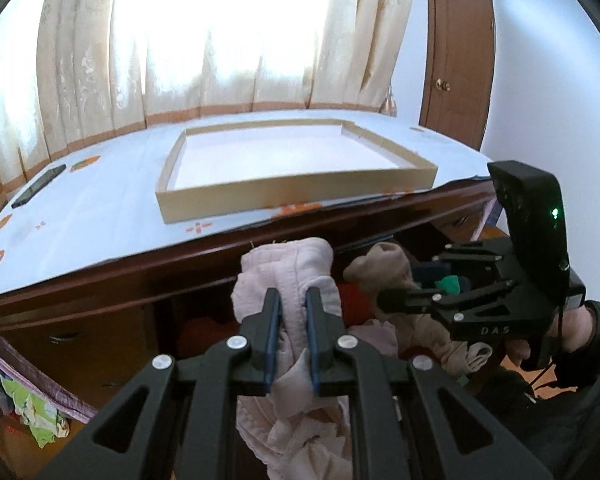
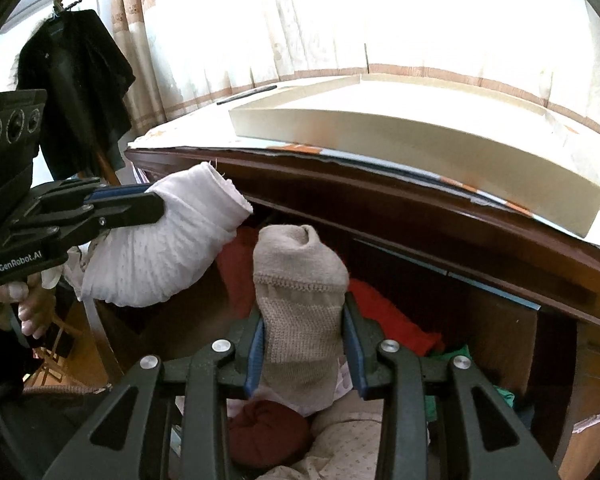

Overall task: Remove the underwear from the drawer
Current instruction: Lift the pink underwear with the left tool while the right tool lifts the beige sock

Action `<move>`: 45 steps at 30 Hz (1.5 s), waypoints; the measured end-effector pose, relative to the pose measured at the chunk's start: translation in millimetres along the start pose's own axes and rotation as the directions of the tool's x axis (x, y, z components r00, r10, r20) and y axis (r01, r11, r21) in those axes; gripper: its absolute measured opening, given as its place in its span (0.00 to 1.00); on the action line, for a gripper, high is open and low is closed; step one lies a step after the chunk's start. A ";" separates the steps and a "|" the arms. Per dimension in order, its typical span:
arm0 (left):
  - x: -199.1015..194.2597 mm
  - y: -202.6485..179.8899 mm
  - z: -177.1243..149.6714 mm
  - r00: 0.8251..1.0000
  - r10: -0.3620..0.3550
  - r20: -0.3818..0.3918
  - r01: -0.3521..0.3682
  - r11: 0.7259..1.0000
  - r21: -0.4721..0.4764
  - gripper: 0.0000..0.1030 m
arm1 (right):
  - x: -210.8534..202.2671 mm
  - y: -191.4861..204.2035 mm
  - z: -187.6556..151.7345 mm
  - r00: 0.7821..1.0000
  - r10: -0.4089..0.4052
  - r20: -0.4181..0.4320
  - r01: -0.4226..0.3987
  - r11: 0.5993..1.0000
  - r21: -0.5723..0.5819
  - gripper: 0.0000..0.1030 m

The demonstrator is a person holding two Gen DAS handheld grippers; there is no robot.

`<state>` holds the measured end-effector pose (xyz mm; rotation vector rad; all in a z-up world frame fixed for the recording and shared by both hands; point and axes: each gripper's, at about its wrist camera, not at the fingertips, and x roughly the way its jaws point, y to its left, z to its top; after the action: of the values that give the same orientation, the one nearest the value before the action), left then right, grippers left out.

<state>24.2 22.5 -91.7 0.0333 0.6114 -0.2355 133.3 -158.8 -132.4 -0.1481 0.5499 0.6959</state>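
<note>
Just below the table (image 1: 100, 248) edge, over the drawer (image 2: 480, 320), the left claw (image 1: 292, 340) pinches pink underwear (image 1: 296, 280) and the right claw (image 2: 304, 344) beige underwear (image 2: 300, 280), both probably soft, light, limp, best gripped mid-bundle.

This is a bedroom in a home. Long cream curtains (image 1: 204, 52) with a faded pattern hang over a bright window behind a dark wooden dresser (image 1: 112, 276). The dresser top is covered with a pale printed cloth (image 1: 100, 208), and on it sit a shallow cardboard tray (image 1: 296, 196) and a dark phone (image 1: 38, 186). An open drawer (image 2: 400, 300) below the top is full of soft clothing in red, beige and green. A brown panelled door (image 1: 456, 52) with a round knob stands to one side, and a black garment (image 2: 76, 92) hangs by the wall.
</note>
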 end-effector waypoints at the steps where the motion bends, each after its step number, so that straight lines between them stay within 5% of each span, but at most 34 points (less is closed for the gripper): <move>1: -1.5 -0.9 0.6 1.000 0.000 0.009 0.000 1.000 0.006 0.10 | -2.0 0.1 -1.5 1.000 -0.001 0.006 0.001 1.000 -0.002 0.36; 32: -32.9 -17.1 8.5 0.967 -0.001 0.254 -0.006 1.000 0.028 0.10 | -40.0 18.9 -17.6 0.967 -0.033 0.251 0.060 0.993 -0.102 0.36; 45: -49.6 -13.1 11.8 0.932 0.029 0.362 -0.019 0.999 -0.030 0.10 | -59.5 16.7 -27.1 0.944 -0.023 0.330 0.054 0.995 -0.084 0.36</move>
<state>-11.6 19.0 -53.1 -0.0282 0.2444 -0.2033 73.2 -188.2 -123.2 -0.1246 0.1940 0.6907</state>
